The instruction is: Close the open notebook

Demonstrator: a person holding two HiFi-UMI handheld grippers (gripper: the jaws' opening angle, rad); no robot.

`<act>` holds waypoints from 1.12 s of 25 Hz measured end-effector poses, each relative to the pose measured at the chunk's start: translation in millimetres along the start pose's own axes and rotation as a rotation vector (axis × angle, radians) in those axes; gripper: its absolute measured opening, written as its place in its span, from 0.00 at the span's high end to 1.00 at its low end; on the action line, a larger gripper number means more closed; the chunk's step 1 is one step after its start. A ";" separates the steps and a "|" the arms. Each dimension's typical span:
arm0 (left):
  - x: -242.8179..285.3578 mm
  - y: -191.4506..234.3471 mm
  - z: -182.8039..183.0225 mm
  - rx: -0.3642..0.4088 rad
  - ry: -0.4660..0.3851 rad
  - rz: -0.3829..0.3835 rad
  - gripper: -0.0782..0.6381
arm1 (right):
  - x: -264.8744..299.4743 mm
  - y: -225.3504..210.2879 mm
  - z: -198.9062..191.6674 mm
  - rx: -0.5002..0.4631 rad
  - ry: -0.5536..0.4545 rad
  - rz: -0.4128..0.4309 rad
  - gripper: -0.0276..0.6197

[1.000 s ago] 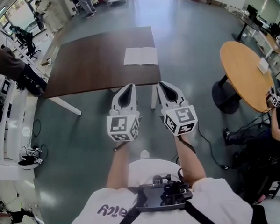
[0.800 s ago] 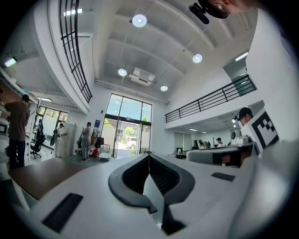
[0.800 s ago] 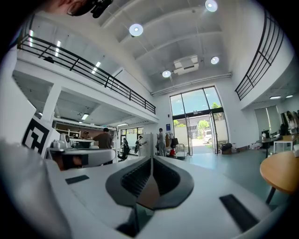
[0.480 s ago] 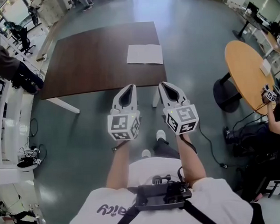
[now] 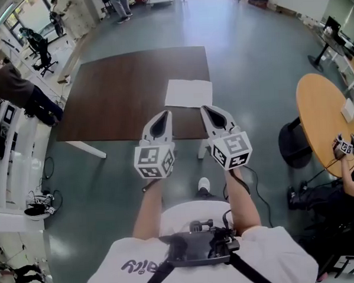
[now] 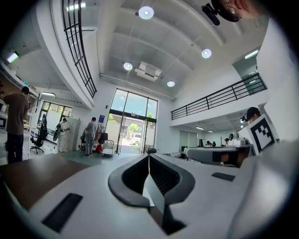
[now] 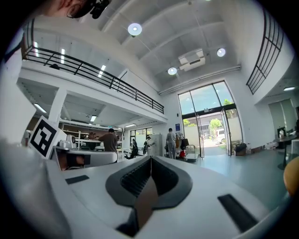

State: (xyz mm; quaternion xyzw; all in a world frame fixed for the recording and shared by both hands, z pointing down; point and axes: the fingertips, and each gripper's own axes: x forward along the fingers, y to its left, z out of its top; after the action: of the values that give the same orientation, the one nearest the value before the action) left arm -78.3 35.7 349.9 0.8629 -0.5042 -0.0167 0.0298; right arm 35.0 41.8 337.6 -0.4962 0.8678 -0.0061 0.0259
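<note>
An open notebook (image 5: 189, 93) lies flat with its white pages up, near the right front corner of a dark brown table (image 5: 121, 93). My left gripper (image 5: 166, 113) and right gripper (image 5: 203, 109) are held side by side in front of me, level, and point at the table's near edge. Their tips show just short of the notebook. Both are shut with nothing between the jaws. The left gripper view shows the left gripper's (image 6: 149, 155) closed jaws against the hall. The right gripper view shows the right gripper's (image 7: 150, 158) jaws closed in the same way. Neither gripper view shows the notebook.
A round orange table (image 5: 324, 118) with a black stool (image 5: 295, 145) stands at the right, and a seated person (image 5: 351, 188) is beside it. White shelves (image 5: 8, 147) and a person (image 5: 17, 87) line the left wall. White table legs (image 5: 85, 148) and a floor cable (image 5: 265, 183) are nearby.
I have walked forward, both grippers moving with me. The table and notebook have come closer, and the jaw tips now overlap the table's near edge. Both grippers stayed shut.
</note>
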 end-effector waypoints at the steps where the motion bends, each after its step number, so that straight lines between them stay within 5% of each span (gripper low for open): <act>1: 13.5 0.8 2.3 0.004 -0.002 0.009 0.88 | 7.7 -11.3 5.6 -0.017 -0.011 0.018 0.95; 13: 112.7 -2.4 -50.3 -0.030 0.103 0.083 0.88 | 67.2 -103.3 -36.3 -0.007 0.061 0.152 0.95; 28: 183.8 106.0 -166.3 -0.261 0.324 0.191 0.88 | 224.5 -180.6 -101.5 -0.071 0.254 0.250 0.95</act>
State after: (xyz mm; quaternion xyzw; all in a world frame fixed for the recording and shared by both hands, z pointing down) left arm -70.4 -170.6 523.2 0.7914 -0.5658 0.0602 0.2233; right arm 71.7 -244.9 436.8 -0.3805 0.9186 -0.0349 -0.1007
